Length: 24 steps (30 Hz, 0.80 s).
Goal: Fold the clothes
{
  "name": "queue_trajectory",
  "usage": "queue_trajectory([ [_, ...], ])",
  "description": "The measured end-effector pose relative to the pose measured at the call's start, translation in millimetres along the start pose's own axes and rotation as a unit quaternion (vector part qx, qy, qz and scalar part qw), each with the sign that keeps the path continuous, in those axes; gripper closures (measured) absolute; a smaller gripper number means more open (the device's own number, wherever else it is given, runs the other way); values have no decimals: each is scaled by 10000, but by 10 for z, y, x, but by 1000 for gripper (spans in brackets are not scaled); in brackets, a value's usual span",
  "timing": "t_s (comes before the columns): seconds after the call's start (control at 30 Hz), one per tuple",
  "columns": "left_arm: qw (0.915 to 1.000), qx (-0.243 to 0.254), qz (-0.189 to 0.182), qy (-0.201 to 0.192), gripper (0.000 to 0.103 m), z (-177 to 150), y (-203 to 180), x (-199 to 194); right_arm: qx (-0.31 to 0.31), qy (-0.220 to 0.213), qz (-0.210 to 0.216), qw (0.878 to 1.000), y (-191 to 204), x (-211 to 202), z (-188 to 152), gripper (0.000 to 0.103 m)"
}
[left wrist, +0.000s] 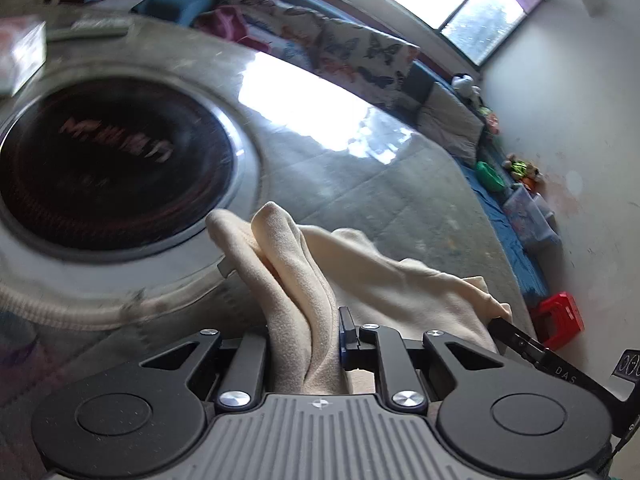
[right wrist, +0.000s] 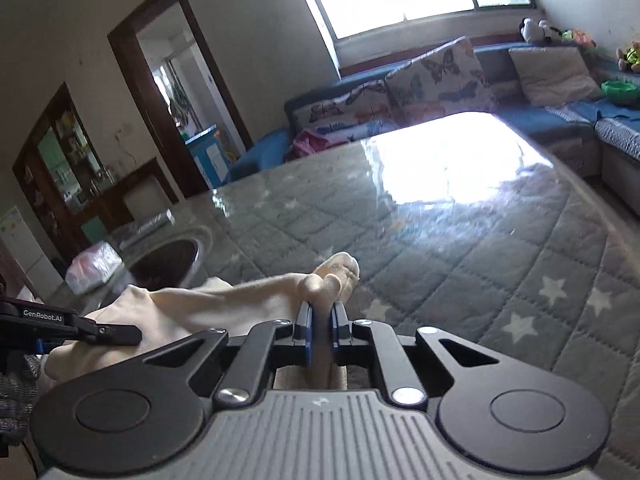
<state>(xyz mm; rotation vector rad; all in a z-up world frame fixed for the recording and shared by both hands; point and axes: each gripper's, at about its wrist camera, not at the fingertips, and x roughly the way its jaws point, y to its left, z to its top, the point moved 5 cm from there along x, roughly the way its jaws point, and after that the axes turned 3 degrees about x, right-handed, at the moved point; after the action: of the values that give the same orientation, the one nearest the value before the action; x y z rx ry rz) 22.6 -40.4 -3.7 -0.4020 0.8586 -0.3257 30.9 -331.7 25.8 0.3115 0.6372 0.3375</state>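
A cream garment (left wrist: 304,280) is held lifted above a table (right wrist: 500,240) covered with a grey quilted, star-patterned cloth under a glossy sheet. The left gripper (left wrist: 306,336) is clamped on a thick bunch of the fabric; the right gripper (right wrist: 320,320) is pinched on another edge, the cloth stretched between them. The step in hand is judged to be a lift or spread before a fold. Next, the garment would need to be lowered flat onto the bare quilted area. A round, dark recessed burner (left wrist: 116,164) lies just beside and should be avoided. A sofa (right wrist: 440,76) with butterfly cushions stands behind.
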Motion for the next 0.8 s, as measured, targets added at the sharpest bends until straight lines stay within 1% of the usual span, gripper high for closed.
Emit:
queue_trajectory([
  [0.17,9987,435,-248,-29,88,114,-458,171,-36,-375,-172,9991,-86,-234,167,96],
  [0.37,9957,724,-573,-6,88,246,-986,499,-102,-662,-712,9952,-416,-455,451,96],
  [0.53,9911,1016,-858,-46,88,345,-1462,788,-164,-843,-1219,9888,-721,-593,680,96],
  [0.7,9880,1089,-1064,259,88,271,-1687,1155,-56,-851,-1636,9828,-1026,-621,756,96],
  [0.8,9866,1037,-1012,747,87,127,-1711,1456,14,-599,-1912,9797,-1254,-519,649,95],
])
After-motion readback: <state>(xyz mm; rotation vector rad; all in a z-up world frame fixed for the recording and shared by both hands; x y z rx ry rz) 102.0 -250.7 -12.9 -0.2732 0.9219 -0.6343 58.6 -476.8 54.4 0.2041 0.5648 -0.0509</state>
